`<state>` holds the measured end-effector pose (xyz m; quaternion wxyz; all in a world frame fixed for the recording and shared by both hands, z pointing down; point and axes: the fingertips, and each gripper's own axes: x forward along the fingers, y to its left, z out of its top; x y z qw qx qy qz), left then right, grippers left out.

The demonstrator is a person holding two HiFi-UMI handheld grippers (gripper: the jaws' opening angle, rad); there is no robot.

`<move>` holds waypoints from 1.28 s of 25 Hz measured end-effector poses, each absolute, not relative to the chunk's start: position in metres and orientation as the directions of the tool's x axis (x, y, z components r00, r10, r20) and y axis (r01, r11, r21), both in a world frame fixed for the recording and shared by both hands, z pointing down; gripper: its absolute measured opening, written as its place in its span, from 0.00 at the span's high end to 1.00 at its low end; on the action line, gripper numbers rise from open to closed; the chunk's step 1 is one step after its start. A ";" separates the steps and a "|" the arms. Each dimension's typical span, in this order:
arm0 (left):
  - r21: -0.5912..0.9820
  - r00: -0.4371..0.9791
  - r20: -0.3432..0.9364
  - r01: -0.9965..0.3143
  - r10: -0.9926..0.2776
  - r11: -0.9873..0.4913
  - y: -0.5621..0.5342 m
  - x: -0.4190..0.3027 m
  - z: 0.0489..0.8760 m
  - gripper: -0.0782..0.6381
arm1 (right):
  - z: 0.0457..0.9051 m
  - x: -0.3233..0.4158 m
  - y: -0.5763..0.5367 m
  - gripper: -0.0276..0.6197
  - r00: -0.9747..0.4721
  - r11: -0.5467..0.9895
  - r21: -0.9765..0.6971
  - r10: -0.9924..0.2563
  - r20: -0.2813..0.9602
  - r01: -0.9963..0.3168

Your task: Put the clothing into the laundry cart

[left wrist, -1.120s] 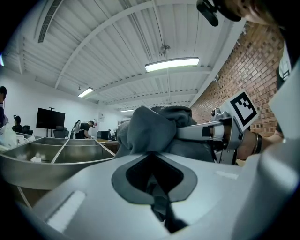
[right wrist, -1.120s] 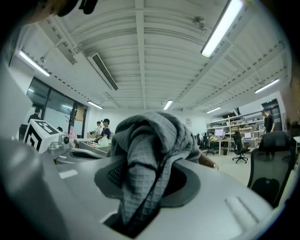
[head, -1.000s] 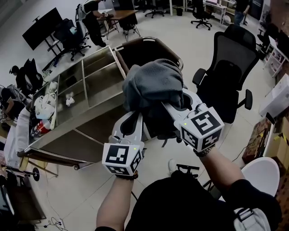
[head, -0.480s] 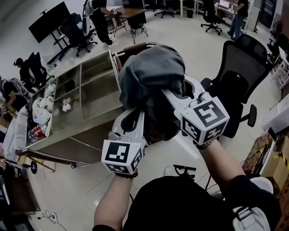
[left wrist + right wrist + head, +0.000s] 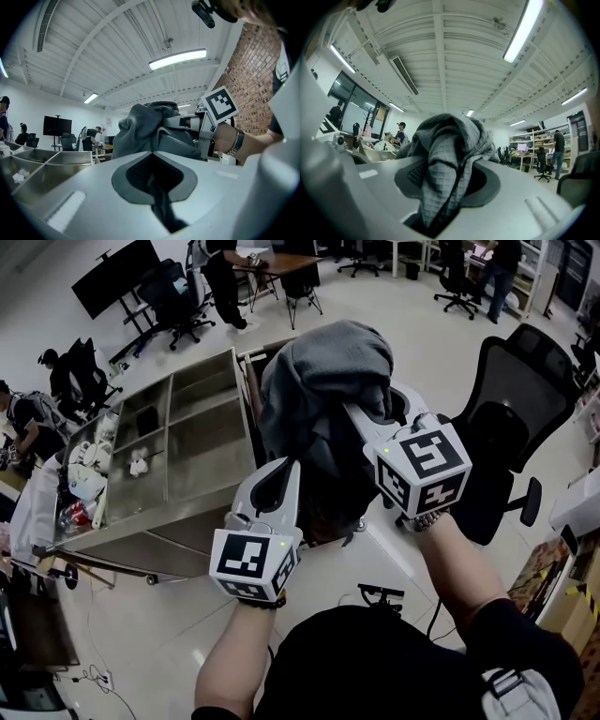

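A bundled grey garment (image 5: pixel 323 381) hangs in the air in front of me, held from both sides. My left gripper (image 5: pixel 286 467) is shut on a dark fold at its lower left; that fold fills the slit between the jaws in the left gripper view (image 5: pixel 157 201). My right gripper (image 5: pixel 358 416) is shut on the waffle-knit cloth (image 5: pixel 445 154) on the right side. Below and to the left stands the steel laundry cart (image 5: pixel 202 486) with open compartments. Its dark far end with a tubular rim (image 5: pixel 249 371) is mostly hidden behind the garment.
A black office chair (image 5: pixel 502 418) stands close on the right. Loose items lie at the cart's left end (image 5: pixel 86 482). People sit or stand at the left (image 5: pixel 26 423) and at the back (image 5: pixel 225 273). A cable and a small black device (image 5: pixel 375 596) lie on the floor by my feet.
Both grippers have carried the garment a little higher and further over the cart's dark end, which it now covers almost wholly. Both grips have stayed the same.
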<state>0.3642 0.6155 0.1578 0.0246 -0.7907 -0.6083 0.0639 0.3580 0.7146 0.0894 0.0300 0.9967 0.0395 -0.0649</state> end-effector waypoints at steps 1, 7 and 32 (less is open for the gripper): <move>-0.116 0.257 -0.068 0.958 0.964 -0.263 0.619 0.367 0.157 0.89 | 0.095 0.364 0.720 0.73 0.990 -0.995 0.054 0.077 -0.118 0.083; -0.113 0.279 -0.056 0.952 0.959 -0.284 0.639 0.385 0.156 0.89 | 0.128 0.398 0.748 0.73 0.996 -0.996 0.046 0.079 -0.035 0.081; -0.085 0.260 -0.032 0.961 0.965 -0.262 0.672 0.400 0.179 0.89 | 0.237 0.431 0.772 0.44 0.964 -0.999 -0.043 0.003 0.267 0.015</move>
